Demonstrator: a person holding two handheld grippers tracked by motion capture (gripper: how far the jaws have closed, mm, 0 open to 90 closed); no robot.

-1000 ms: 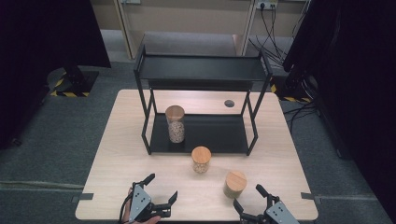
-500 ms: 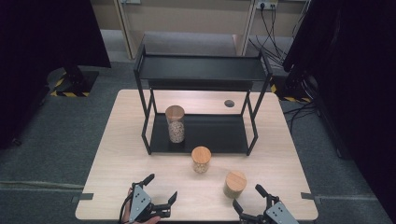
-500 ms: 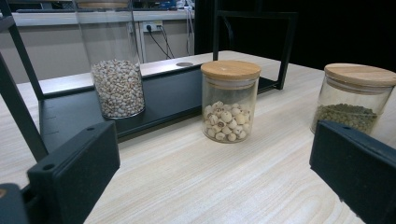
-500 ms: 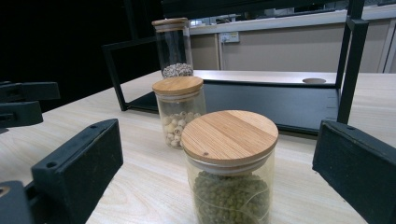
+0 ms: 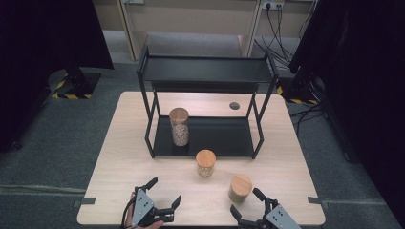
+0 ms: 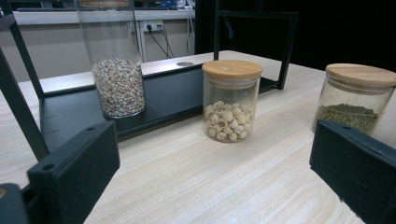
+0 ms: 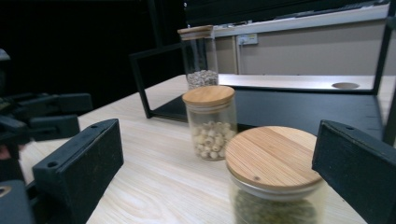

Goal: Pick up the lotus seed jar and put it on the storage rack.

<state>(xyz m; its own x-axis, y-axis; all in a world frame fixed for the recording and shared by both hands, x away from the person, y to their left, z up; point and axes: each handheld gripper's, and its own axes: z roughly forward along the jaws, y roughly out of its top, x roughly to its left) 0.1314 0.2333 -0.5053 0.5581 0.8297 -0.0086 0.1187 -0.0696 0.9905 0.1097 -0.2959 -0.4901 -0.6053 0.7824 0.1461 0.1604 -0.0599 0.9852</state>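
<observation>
Three glass jars with wooden lids are in view. A tall jar of pale grain (image 5: 179,126) (image 6: 116,70) (image 7: 198,56) stands on the black rack's lower shelf (image 5: 219,136). A short jar of white seeds (image 5: 206,163) (image 6: 231,100) (image 7: 210,122) stands on the table in front of the rack. A jar of green beans (image 5: 239,188) (image 6: 356,98) (image 7: 273,172) stands nearer, to the right. My left gripper (image 5: 165,191) (image 6: 215,186) is open near the front edge, aimed toward the seed jar. My right gripper (image 5: 244,201) (image 7: 215,182) is open just short of the green jar.
The two-level black metal rack (image 5: 205,69) takes up the table's far half, its top shelf bare. A round cable hole (image 5: 234,105) lies behind it. The light wooden table (image 5: 119,157) has bare room at left and right. The left gripper (image 7: 46,114) appears in the right gripper view.
</observation>
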